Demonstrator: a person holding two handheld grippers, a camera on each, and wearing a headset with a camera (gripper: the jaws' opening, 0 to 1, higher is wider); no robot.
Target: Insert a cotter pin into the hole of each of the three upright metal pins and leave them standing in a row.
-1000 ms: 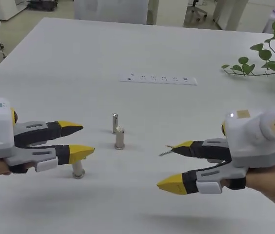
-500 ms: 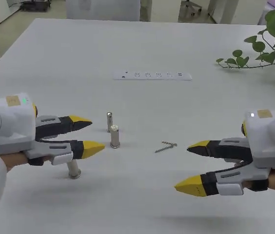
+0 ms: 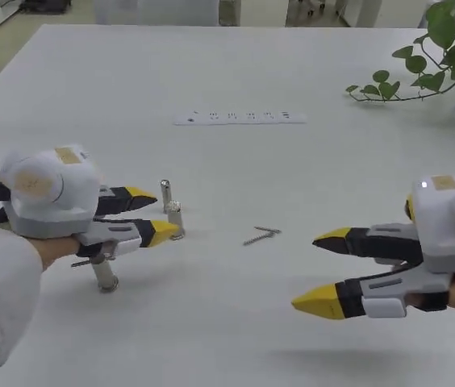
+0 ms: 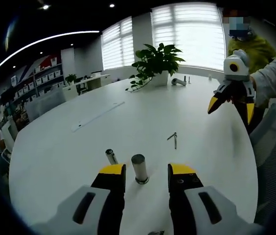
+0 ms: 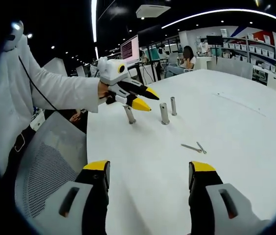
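The left gripper point(image 3: 163, 214) has moved in on the 3 upright silver metal pins, its open jaws lining up on the middle pin point(image 3: 176, 219). The right gripper point(image 3: 306, 271), open and empty, has backed off from the 2 thin wire cotter pins point(image 3: 260, 235), which lie loose on the white surface point(image 3: 235, 330). Steadying likely comes first.

Three metal pins point(image 3: 176, 219) stand on the left of the bench point(image 3: 211, 339): two close together, the third nearer the person. Cotter pins point(image 3: 260, 235) lie to their right. A power strip point(image 3: 240, 118) lies behind them, and a plant point(image 3: 441, 40) stands at the far right.
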